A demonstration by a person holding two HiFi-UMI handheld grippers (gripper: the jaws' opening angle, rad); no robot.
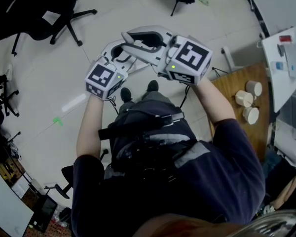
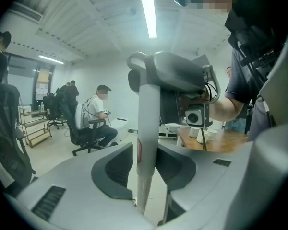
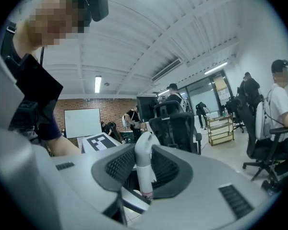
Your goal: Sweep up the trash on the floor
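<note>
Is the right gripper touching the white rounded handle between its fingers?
Touching. In the right gripper view, fingers of the right gripper press both sides of the white rounded handle.

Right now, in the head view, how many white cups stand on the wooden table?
3 cups, clustered on the wooden table at right: one uppermost, one below-left of it, one lowest. The person's arm may hide others.

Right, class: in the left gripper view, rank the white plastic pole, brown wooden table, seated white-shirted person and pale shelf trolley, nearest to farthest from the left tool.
1. White plastic pole: centre, between the jaws.
2. Brown wooden table: right, behind it.
3. Seated white-shirted person: left of centre.
4. Pale shelf trolley: far left, back.
</note>
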